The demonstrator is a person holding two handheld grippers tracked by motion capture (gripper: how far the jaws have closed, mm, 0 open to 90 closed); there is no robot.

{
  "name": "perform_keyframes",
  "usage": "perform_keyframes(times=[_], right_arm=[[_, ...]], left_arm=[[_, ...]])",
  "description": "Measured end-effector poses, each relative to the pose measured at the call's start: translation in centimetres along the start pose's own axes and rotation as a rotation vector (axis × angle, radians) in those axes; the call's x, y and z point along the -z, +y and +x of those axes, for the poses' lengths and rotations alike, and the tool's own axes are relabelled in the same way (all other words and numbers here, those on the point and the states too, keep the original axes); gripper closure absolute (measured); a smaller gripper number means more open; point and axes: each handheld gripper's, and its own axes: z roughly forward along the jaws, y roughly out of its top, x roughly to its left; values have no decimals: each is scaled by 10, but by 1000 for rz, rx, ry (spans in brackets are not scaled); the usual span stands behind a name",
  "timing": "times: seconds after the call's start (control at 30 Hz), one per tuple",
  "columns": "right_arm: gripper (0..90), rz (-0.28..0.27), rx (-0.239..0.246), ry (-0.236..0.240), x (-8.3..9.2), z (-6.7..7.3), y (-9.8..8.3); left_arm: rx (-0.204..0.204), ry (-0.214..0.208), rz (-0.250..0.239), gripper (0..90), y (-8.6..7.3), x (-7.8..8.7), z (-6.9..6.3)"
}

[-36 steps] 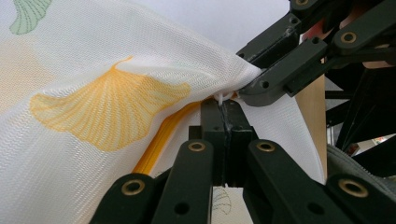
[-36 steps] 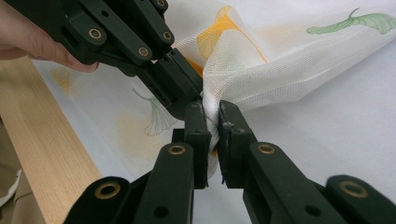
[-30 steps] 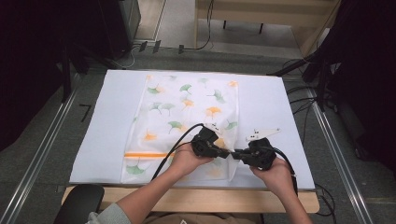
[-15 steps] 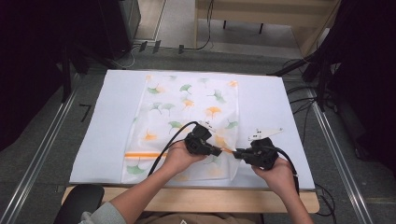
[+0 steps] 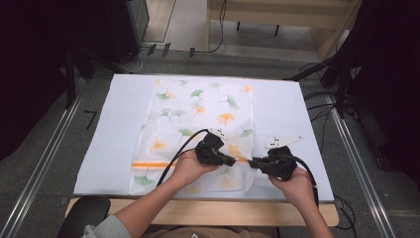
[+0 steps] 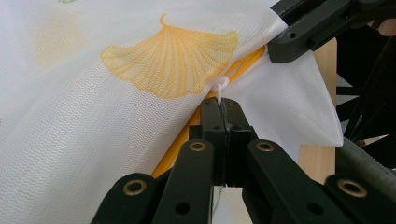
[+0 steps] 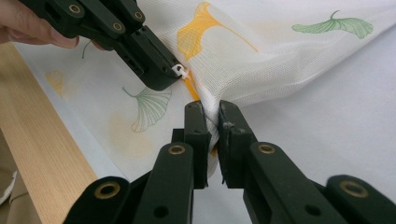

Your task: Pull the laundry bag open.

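- Left gripper has its jaws clamped right together on the small white zipper pull of the mesh bag; nothing but that little tab sits between the pads.
- From the right gripper view, that same left gripper comes in from the upper left, with the white pull pinched at its very tip.
- Right gripper is nearly closed too, its jaws squeezing a bunched fold of the bag's white mesh just beside the zipper's orange line.
- In the high view, the two grippers face each other tip to tip over the bag's near right corner, the left one and the right one just beside one another.
- The bag lies flat on the white table cover, its ginkgo-leaf print in green and orange, and its orange zipper stripe runs across the end nearest the person.
- The mesh is lifted and puckered between the two tips; the rest of the bag stays flat.
- Black cables trail from the grippers back across the bag toward the person.
- A wooden table edge sits just below the cover, near the bag's closest end.
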Motion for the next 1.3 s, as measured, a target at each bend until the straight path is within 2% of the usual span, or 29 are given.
perform_keyframes(times=[0.17, 0.27, 0.5, 0.7, 0.93, 1.0, 1.17, 1.3], right_arm=[[851, 2, -8, -4, -1, -1, 0], [851, 0, -6, -1, -1, 0, 0], [851, 0, -11, -2, -2, -1, 0], [851, 2, -4, -1, -3, 0, 0], [851, 9, 2, 4, -3, 1, 0], [851, 9, 2, 5, -3, 1, 0], [851, 9, 7, 3, -3, 2, 0], [851, 14, 6, 1, -3, 1, 0]], left_arm=[[-3, -21, 4, 900, -1, 3, 0], [12, -29, 3, 900, -2, 2, 2], [1, -17, 10, 900, -1, 3, 2], [16, -20, -7, 900, -1, 7, 6], [16, -18, 8, 900, -2, 5, 9], [28, -21, 3, 900, -2, 5, 10], [20, -12, 18, 900, -3, 6, 11], [40, -17, 20, 900, -6, 6, 15]])
